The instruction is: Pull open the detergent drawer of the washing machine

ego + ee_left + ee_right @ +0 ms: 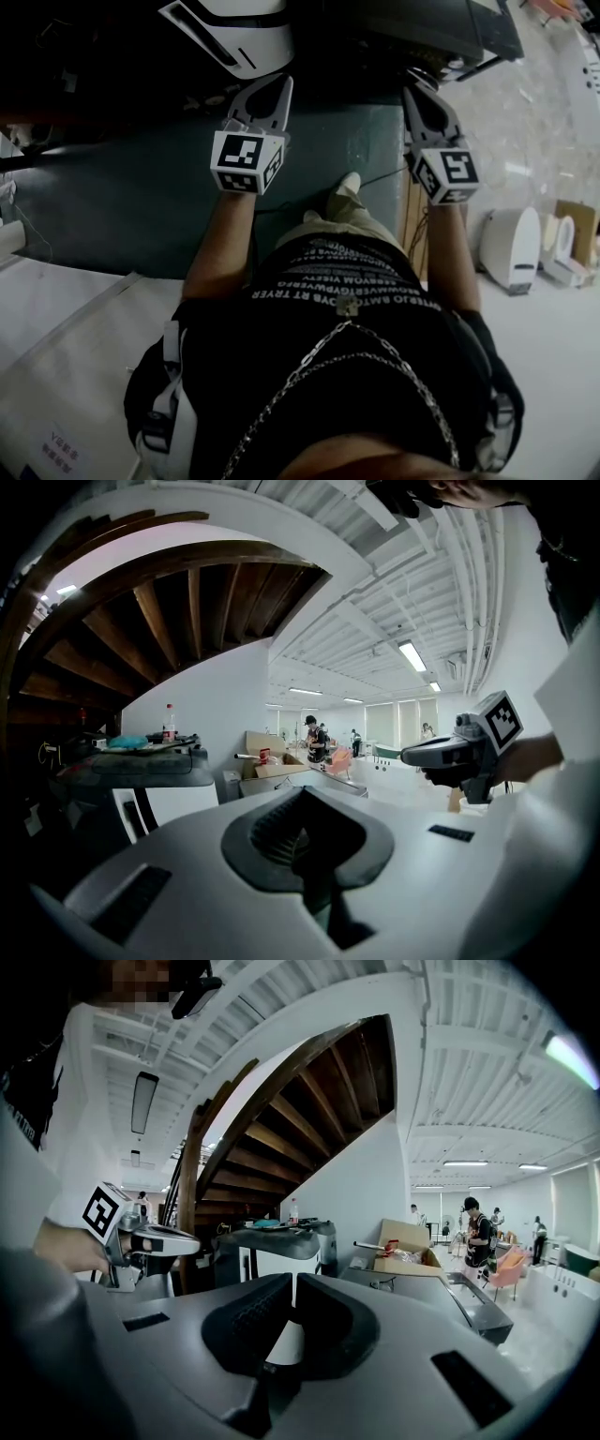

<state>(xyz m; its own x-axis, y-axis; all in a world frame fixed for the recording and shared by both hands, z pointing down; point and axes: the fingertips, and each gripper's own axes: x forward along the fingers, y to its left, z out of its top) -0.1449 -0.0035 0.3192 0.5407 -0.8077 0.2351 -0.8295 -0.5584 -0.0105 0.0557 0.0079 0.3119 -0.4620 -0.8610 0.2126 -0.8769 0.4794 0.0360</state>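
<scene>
Teal-grey floor [141, 197] fills the head view beneath my two grippers, which are held out side by side in front of the person's black shirt [356, 319].

The left gripper [274, 94] points at a white machine [234, 37] at the top edge of that view, close to it but not touching. In its own view the pads are pressed together with nothing between them. The right gripper [417, 98] sits level with it and well apart from it. Its jaws are all but closed, with only a thin white slit between the pads and nothing in it.

From the right gripper view the machine [272, 1246] stands ahead and a little left. It has a dark top and a white front with black vertical slots. A bottle [293, 1208] stands upright on the top, beside some teal clutter. I cannot pick out the drawer in any view.

A wooden stair [309, 1119] curves overhead behind the machine. To the right of the machine sits an open cardboard box [403, 1241], and further back a person [478, 1232] stands in the bright room.

In the head view, a white rounded unit [511, 248] rests on the pale floor at the right.
</scene>
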